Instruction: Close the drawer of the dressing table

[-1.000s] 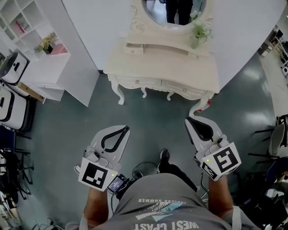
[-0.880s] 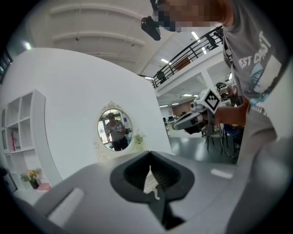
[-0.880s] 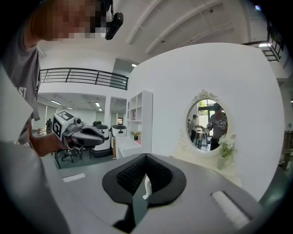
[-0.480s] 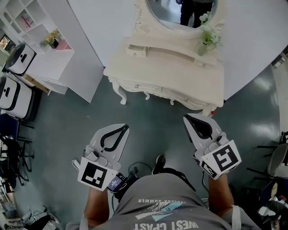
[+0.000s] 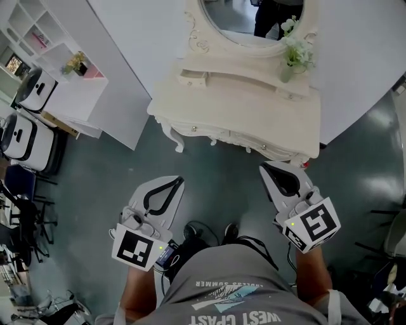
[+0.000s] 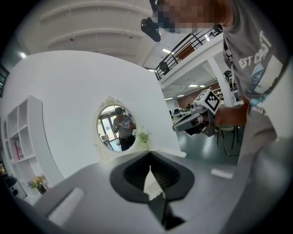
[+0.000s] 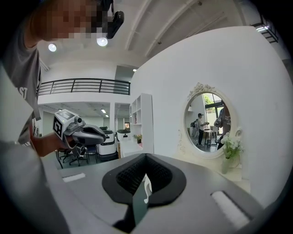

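The cream dressing table (image 5: 241, 108) stands against the white wall, across the grey floor from me. Its oval mirror (image 5: 250, 19) is at the back. A small drawer (image 5: 191, 79) on its raised back tier, left side, juts out a little. Two wide front drawers (image 5: 212, 131) sit flush under the top. My left gripper (image 5: 176, 183) and right gripper (image 5: 268, 169) hover over the floor, short of the table, both shut and empty. The mirror (image 6: 114, 132) shows beyond the left gripper (image 6: 149, 167). Past the right gripper (image 7: 145, 176) stands the mirror (image 7: 208, 118).
A vase of flowers (image 5: 292, 56) stands on the table's right back. A white shelf unit (image 5: 66, 76) is at the left, with white machines (image 5: 28, 136) and dark chairs (image 5: 25, 219) below it. A shoe (image 5: 231, 232) and cables lie by my feet.
The view has drifted so the table sits slightly lower and further right in frame. Both grippers stay shut, held in nearly the same place.
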A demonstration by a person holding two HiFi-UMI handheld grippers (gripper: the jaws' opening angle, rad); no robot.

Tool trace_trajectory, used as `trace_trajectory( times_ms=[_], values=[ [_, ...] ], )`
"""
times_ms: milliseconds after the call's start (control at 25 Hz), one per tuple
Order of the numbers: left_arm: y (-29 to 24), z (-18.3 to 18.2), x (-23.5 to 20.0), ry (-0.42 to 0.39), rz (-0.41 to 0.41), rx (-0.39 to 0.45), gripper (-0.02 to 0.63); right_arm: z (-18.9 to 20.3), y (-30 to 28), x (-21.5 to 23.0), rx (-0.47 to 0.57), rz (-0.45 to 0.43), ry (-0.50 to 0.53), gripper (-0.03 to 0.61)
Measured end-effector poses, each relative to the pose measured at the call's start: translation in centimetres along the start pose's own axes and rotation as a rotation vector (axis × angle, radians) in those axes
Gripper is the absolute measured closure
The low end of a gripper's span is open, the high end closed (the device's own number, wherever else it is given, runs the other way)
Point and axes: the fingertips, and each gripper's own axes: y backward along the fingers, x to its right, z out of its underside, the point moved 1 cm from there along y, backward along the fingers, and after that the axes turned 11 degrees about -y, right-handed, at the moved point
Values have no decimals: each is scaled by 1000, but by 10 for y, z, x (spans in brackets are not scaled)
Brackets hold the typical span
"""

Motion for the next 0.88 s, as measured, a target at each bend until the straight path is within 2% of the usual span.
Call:
trace_trajectory(
  times_ms=[160,440,640,760,880],
  values=[
    [-16,5,-5,3,23,10,612,-1,-4,12,1,26,-5,577],
    [-56,18,-28,22,108,68,612,-4,-13,36,-15,143,-13,577],
    [-94,28,-66,34,189,147,611,-16,-30,52,-15,272,-29,577],
    [-108,32,-97,-6,223,196,612,-25,-51,55,-14,323,-38,577],
    [-121,48,-124,18,254,197,611,-36,-75,58,-6,365,-48,577]
  ],
)
